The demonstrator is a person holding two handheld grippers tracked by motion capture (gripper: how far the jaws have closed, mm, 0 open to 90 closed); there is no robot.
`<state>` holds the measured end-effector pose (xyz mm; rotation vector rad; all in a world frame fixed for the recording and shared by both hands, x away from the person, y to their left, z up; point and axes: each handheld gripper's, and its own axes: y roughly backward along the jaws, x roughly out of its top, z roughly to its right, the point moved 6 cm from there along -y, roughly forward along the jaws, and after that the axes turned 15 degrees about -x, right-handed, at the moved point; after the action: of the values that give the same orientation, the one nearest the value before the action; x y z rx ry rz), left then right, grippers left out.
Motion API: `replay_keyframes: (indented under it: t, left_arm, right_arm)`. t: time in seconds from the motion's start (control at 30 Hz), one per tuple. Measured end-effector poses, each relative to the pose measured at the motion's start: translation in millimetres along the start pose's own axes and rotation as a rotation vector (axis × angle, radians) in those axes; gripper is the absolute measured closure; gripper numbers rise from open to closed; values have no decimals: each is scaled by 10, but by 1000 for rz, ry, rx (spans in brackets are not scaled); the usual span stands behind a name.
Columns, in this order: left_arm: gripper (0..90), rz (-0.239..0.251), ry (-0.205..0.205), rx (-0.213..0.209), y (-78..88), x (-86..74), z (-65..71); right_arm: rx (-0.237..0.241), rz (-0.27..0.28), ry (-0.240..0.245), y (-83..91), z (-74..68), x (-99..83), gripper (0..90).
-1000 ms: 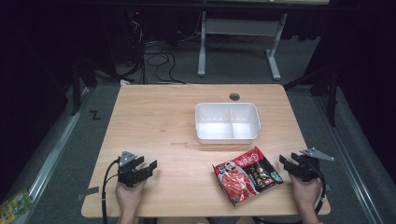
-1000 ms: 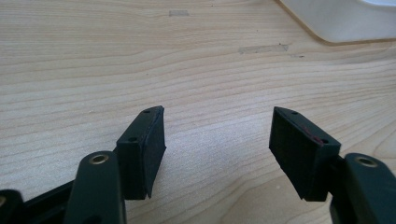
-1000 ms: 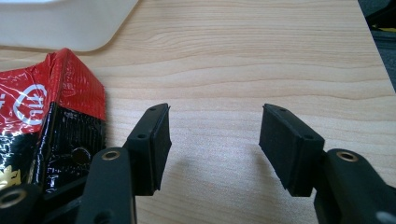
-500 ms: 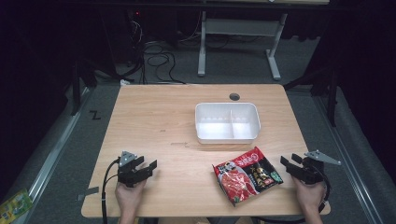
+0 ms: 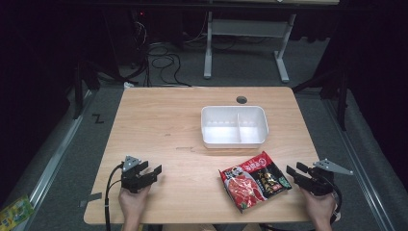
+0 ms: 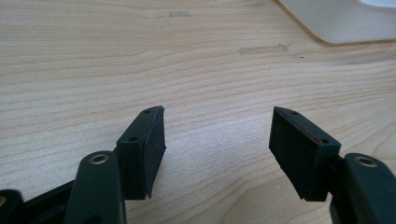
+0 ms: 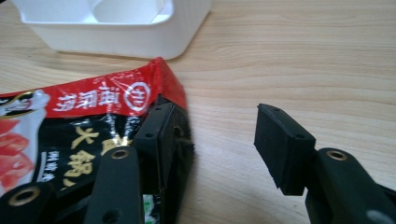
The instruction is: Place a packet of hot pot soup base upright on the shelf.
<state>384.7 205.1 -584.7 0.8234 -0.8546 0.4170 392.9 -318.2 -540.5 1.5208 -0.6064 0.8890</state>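
Observation:
A red and black instant noodle packet (image 5: 255, 180) lies flat on the wooden table (image 5: 168, 125), near its front edge and right of centre. My right gripper (image 5: 293, 170) sits just off the packet's right end, pointing left at it. Its jaws have just been closing a little and still stand open. In the right gripper view (image 7: 215, 135) one jaw lies over the packet's (image 7: 93, 102) edge, the other stands over bare wood, and nothing is between them. My left gripper (image 5: 153, 171) rests open at the front left, over bare wood (image 6: 217, 140).
A white two-compartment tray (image 5: 234, 126) stands behind the packet, mid-table; its wall shows in the right gripper view (image 7: 116, 44) and a corner in the left gripper view (image 6: 345, 23). A round cable hole (image 5: 241, 100) sits near the far edge. Dark floor surrounds the table.
The right gripper has shifted slightly to the right and toward the front edge, and its jaws have narrowed a little. The left gripper, packet and tray have not moved.

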Motion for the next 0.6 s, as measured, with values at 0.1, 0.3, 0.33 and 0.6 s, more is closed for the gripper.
replay_keyframes:
  t: [0.1,0.3,0.33,0.6]
  left_arm:
    - [367,-5,0,6,-3,-1,-1]
    - [367,0,2,3,0,0,-2]
    - [367,0,1,3,0,0,-2]
    - [367,-7,-4,9,-2,-1,0]
  right_arm:
    - [25,-18,14,26,-68,-2,510]
    - [55,-54,22,-20,-168,-34,522]
    - [58,-64,20,-33,-188,-44,523]
    - [85,-106,11,-136,-287,-83,526]
